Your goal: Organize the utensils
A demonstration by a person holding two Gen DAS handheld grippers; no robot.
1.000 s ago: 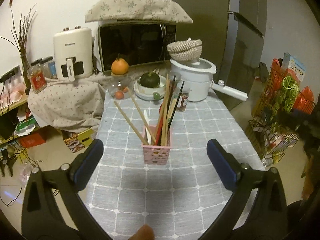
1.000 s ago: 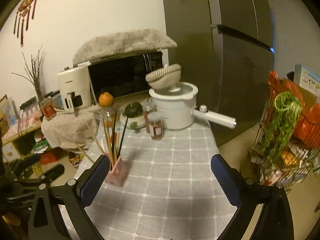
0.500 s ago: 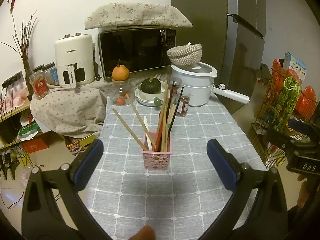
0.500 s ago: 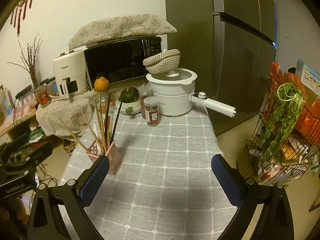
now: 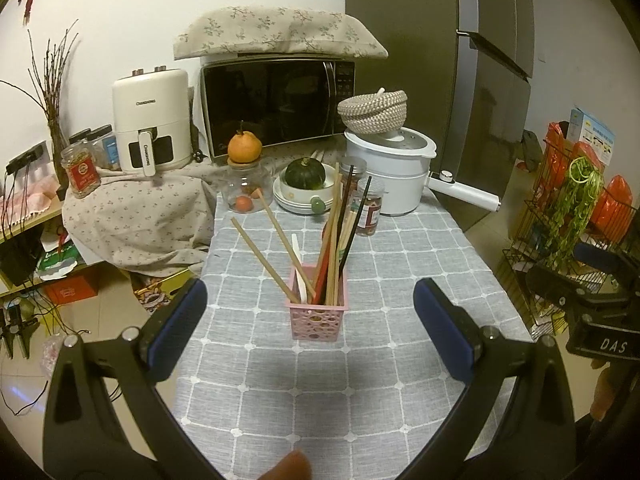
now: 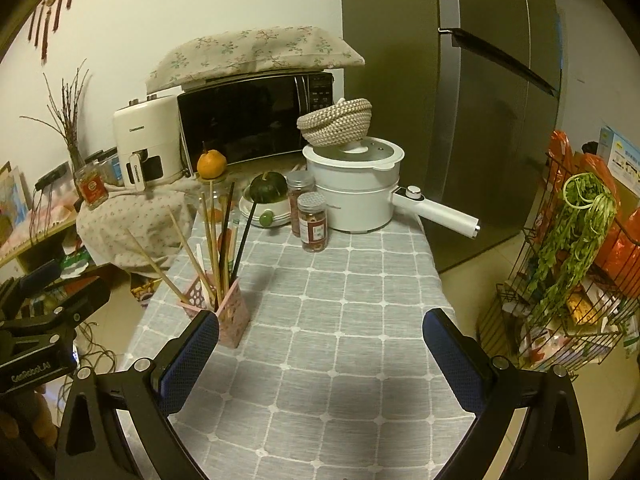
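Observation:
A pink perforated holder (image 5: 317, 317) stands on the grey checked tablecloth (image 5: 360, 380), filled with several chopsticks (image 5: 276, 240) and a white spoon. It also shows in the right wrist view (image 6: 224, 312), just beyond that gripper's left finger. My left gripper (image 5: 310, 322) is open and empty, its fingers either side of the holder but nearer the camera. My right gripper (image 6: 320, 354) is open and empty above the bare cloth, right of the holder.
At the table's far end stand a white pot (image 5: 394, 178) with a woven basket on top, spice jars (image 6: 312, 222), a plate with a green squash (image 5: 305, 174) and a glass jar topped by an orange (image 5: 245, 148). Microwave (image 5: 276, 108) behind. Wire rack (image 6: 580, 272) at right.
Both grippers have pulled back and risen a little, so the holder and table sit lower and farther in view. Both stay open and empty.

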